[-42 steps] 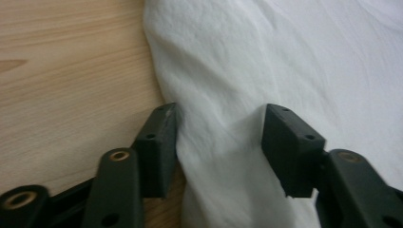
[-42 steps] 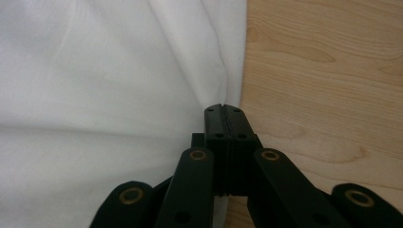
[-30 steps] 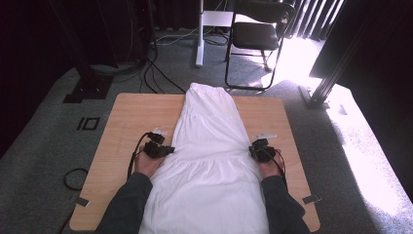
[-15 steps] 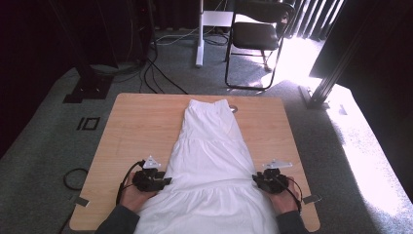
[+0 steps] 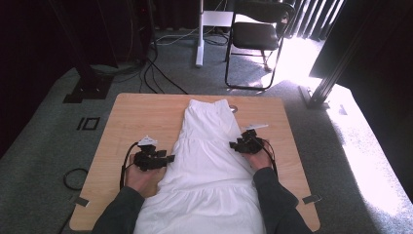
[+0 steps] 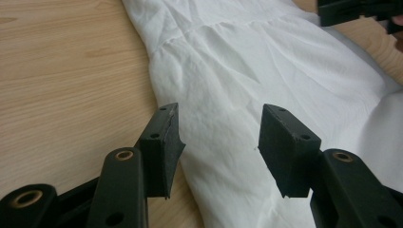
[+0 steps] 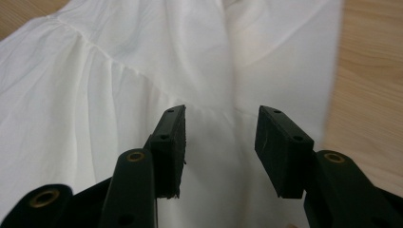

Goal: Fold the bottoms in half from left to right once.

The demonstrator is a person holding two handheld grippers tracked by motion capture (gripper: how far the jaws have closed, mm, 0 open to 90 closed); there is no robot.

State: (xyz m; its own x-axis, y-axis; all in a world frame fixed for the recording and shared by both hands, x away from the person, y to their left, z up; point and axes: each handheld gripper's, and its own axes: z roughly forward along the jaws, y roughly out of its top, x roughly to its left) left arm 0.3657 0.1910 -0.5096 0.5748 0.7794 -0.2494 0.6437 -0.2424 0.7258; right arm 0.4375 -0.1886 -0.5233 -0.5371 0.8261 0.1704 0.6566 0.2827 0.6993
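Observation:
A white tiered skirt lies flat along the middle of the wooden table, narrow waistband at the far end, wide hem toward the person. My left gripper rests at the skirt's left edge, open, its jaws over the cloth with nothing between them. My right gripper sits at the skirt's right edge, a little farther up the table, also open above the white fabric. In the left gripper view the other gripper shows at the top right.
Bare wood flanks the skirt on both sides. A small round object lies by the waistband at the far edge. Beyond the table stand a black folding chair, a white post and floor cables.
Both grippers have let go of the skirt's sides near the front edge and moved forward up the table, the right one farther. Their jaws now stand open.

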